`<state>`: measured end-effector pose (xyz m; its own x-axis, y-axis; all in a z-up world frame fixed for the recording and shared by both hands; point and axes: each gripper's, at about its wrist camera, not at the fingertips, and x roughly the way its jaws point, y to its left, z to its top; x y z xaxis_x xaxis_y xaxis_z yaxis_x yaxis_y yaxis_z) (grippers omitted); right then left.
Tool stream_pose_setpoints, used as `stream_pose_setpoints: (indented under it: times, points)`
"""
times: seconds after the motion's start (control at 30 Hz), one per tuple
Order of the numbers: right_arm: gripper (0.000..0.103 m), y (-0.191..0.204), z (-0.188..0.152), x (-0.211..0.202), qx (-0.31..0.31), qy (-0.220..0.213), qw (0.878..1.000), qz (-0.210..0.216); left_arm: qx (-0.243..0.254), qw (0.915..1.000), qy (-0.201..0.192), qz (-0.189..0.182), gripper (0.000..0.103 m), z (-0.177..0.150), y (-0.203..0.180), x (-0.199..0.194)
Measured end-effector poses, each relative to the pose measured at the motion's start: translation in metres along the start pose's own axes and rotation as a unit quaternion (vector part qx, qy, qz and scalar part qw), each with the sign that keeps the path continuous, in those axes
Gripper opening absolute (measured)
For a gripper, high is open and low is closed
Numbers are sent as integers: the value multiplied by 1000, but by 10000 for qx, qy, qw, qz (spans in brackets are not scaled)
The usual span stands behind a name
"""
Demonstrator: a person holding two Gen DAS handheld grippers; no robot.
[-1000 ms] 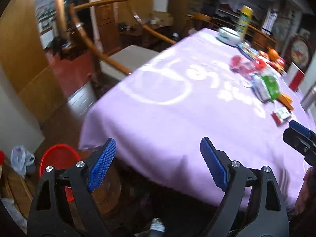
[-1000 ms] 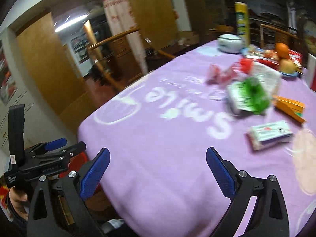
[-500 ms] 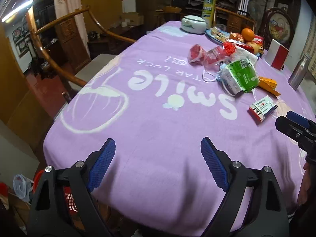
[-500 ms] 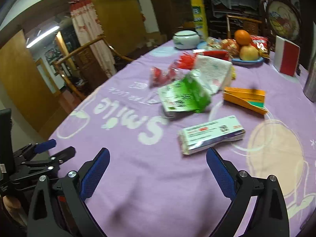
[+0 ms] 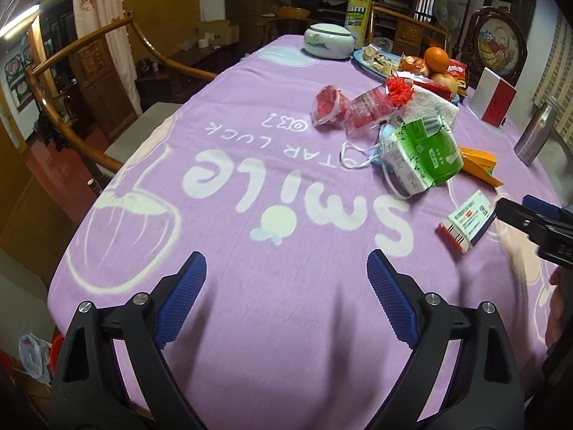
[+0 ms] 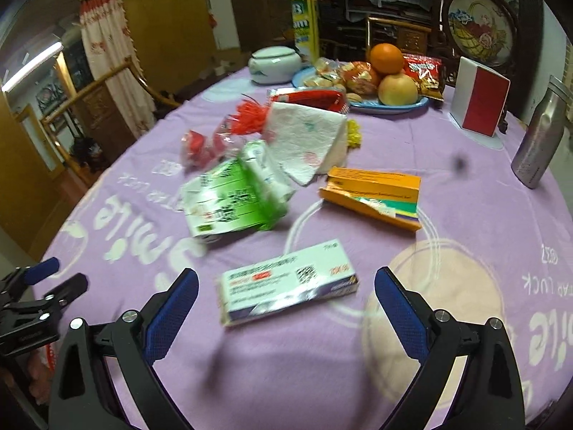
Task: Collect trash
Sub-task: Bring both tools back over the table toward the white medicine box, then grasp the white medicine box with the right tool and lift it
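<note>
Trash lies on a purple tablecloth [image 5: 250, 165]. A white medicine box [image 6: 288, 288] lies flat just ahead of my open, empty right gripper [image 6: 286, 297]; it also shows in the left wrist view [image 5: 465, 220]. Beyond it lie a green-and-white crumpled pack [image 6: 232, 197] [image 5: 422, 154], an orange torn box [image 6: 372, 195], a white paper napkin [image 6: 308, 139] and red plastic wrappers [image 5: 331, 105]. My left gripper [image 5: 286, 286] is open and empty over bare cloth near the table's front edge, well short of the trash.
A blue plate of fruit and snacks [image 6: 390, 104], a white lidded bowl [image 5: 327, 41], a yellow can [image 5: 356, 3], a red-and-white card stand [image 6: 480, 102] and a steel flask [image 6: 540, 136] stand at the back. A wooden chair [image 5: 118, 136] stands left. A red bin [image 5: 55, 347] is on the floor.
Both grippers have swung up and forward from the table's near edge over the cloth. The right gripper has come close to the white medicine box. Both stay open.
</note>
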<state>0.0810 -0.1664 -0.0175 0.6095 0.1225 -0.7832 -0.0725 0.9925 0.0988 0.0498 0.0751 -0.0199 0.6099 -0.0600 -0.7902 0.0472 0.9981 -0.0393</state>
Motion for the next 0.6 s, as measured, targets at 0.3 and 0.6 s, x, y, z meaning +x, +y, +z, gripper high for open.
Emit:
stream_pose_setpoints:
  times: [0.3,0.6]
  points:
    - [97,-27,-9,25,990,604,9929,257,-37,9999,-156,12,90,11,3,4]
    - [97,-10,-3,57,1282,1079,9854,313,-123,9998,-48,-139,90,6,16,10]
